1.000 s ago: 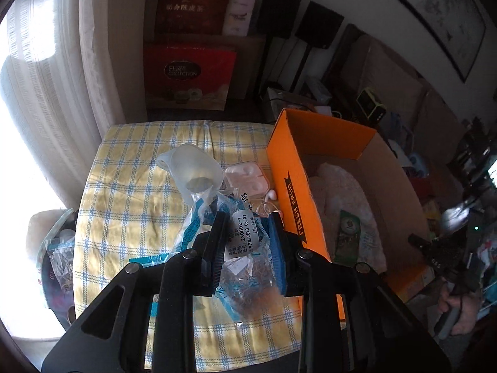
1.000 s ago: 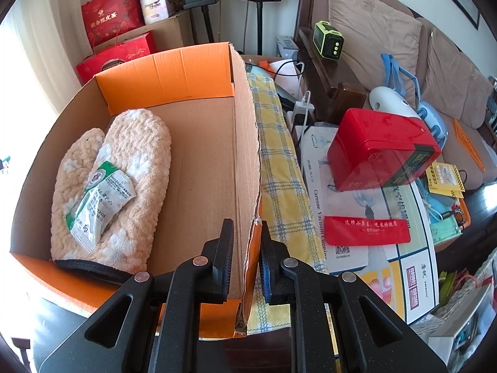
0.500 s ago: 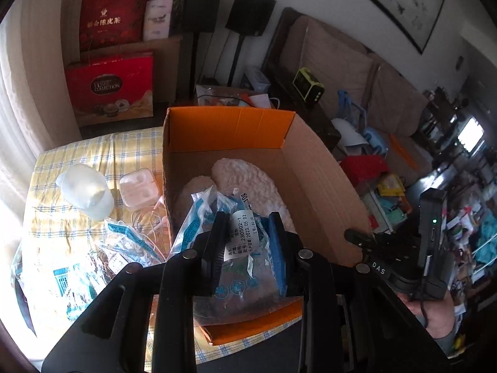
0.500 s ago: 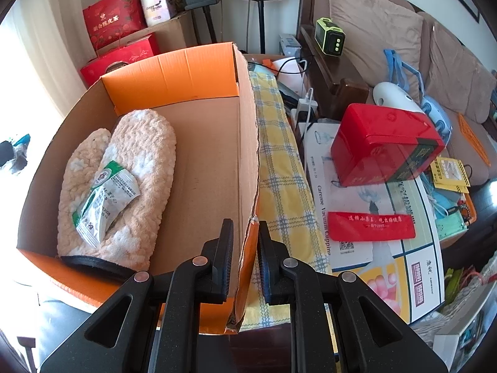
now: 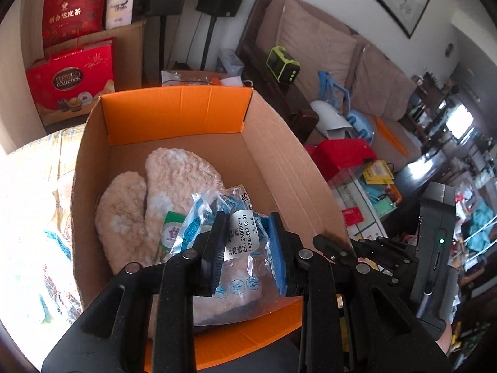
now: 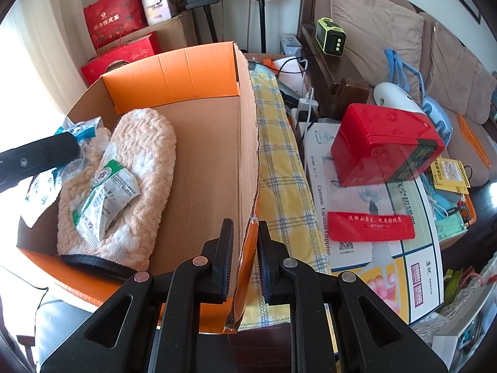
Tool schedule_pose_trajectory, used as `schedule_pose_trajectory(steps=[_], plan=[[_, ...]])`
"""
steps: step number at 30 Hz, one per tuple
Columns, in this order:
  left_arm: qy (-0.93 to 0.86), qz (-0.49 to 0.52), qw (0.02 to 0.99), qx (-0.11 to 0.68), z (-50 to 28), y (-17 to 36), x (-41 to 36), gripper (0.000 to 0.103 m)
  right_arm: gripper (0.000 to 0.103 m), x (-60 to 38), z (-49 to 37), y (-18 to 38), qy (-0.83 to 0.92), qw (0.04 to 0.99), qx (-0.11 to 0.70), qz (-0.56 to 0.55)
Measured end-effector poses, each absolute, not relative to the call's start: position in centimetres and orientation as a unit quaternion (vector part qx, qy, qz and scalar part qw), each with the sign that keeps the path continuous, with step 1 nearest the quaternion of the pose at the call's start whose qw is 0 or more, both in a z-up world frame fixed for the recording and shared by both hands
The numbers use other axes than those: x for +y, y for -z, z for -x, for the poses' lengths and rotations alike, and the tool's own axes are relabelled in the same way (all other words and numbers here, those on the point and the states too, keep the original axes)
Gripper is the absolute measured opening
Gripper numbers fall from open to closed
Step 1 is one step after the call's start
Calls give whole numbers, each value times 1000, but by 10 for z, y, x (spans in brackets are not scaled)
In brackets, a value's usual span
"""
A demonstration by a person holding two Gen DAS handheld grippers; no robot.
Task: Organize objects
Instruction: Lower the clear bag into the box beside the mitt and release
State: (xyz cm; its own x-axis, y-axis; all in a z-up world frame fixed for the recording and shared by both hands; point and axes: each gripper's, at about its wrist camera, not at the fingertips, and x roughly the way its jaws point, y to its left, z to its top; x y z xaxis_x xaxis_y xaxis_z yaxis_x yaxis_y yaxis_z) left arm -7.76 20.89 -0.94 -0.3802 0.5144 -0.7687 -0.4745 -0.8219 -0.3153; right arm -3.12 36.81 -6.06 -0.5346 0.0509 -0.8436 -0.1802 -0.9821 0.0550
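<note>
Left wrist view: left gripper [image 5: 248,245] pinches a crinkled clear plastic bag [image 5: 231,248], blue-printed, white date label, over cardboard box [image 5: 279,168]; right gripper [image 6: 245,258] clamps box wall.

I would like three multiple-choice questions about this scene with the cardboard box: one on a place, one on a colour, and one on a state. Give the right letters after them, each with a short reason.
1. Where does the green-and-white packet lie?
A. on the mitten in the box
B. on the red case
C. on the sofa

2. What colour is the far inner flap of the box?
A. blue
B. orange
C. white

3. What is the right gripper doing?
A. hanging open above the sofa
B. clamped on the box wall
C. holding a cup

Answers:
1 A: the packet rests on the fluffy mitten inside the box.
2 B: the flap is plainly orange.
3 B: its jaws pinch the near corner of the side wall.
</note>
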Motion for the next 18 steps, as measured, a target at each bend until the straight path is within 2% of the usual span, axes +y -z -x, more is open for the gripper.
schedule_pose_trajectory(steps=[18], plan=[[-801, 507, 317, -33, 88, 34, 255, 25, 13, 365, 31, 60, -876, 63, 65, 473]])
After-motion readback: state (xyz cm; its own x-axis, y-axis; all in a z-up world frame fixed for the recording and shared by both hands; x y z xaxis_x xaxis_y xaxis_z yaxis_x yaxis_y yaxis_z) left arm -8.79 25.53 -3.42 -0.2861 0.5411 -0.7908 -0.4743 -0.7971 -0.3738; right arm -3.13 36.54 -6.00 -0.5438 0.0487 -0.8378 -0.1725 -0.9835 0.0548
